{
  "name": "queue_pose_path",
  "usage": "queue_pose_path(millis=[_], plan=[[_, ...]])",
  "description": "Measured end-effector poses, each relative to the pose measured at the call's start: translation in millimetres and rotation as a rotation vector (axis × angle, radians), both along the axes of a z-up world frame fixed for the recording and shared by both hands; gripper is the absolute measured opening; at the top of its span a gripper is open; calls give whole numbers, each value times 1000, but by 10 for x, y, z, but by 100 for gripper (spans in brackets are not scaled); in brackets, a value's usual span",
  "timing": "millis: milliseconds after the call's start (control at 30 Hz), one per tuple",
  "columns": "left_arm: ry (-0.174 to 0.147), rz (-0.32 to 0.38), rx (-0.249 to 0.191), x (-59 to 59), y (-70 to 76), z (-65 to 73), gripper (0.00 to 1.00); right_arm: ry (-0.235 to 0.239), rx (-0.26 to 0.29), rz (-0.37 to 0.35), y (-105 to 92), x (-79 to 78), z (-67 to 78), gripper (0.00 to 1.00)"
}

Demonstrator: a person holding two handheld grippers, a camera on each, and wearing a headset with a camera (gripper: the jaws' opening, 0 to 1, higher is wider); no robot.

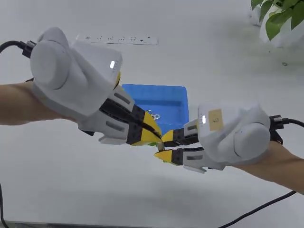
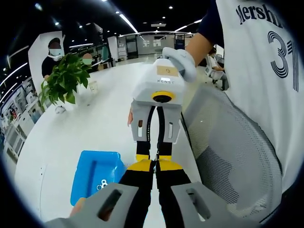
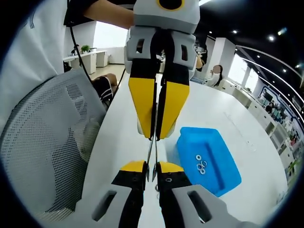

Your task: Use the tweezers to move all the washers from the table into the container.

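My two grippers meet tip to tip above the white table, just in front of the blue container (image 1: 168, 97). The left gripper (image 1: 156, 135) comes in from the left, the right gripper (image 1: 164, 146) from the right. Thin metal tweezers (image 3: 153, 151) run between them. The left gripper's (image 3: 155, 134) yellow jaws are shut on one end, and the right gripper's (image 3: 152, 168) jaws close on the other. Several small washers (image 3: 200, 164) lie inside the blue container (image 3: 216, 156), also seen as washers (image 2: 102, 184) in the container (image 2: 92, 173). The left gripper (image 2: 153, 166) faces the right gripper (image 2: 152, 156).
A white power strip (image 1: 116, 39) lies at the far side of the table. A potted plant (image 1: 278, 14) stands at the far right corner. A grey mesh chair (image 2: 232, 152) sits at the near table edge. A black cable (image 1: 266, 205) trails at the lower right.
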State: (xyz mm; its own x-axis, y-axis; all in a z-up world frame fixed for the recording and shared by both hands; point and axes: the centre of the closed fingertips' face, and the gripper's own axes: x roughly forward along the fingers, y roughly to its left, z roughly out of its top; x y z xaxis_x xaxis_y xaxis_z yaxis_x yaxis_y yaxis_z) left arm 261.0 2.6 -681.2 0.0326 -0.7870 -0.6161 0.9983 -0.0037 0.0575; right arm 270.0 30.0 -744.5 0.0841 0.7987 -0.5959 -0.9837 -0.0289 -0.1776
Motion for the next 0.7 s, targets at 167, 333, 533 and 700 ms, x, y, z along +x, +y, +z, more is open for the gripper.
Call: queue_pose_path(millis=[167, 333, 533, 700], plan=[[13, -8, 7, -16, -34, -80, 6, 9, -8, -1, -21, -22, -85, 10], [29, -14, 12, -48, -53, -155, 6, 15, -19, 6, -34, -67, -170, 10], [39, -7, 16, 15, -71, -213, 6, 23, -16, -10, -50, -10, -220, 10], [35, -6, 24, 77, -84, -245, 6, 19, -16, -23, -65, 54, -246, 10]])
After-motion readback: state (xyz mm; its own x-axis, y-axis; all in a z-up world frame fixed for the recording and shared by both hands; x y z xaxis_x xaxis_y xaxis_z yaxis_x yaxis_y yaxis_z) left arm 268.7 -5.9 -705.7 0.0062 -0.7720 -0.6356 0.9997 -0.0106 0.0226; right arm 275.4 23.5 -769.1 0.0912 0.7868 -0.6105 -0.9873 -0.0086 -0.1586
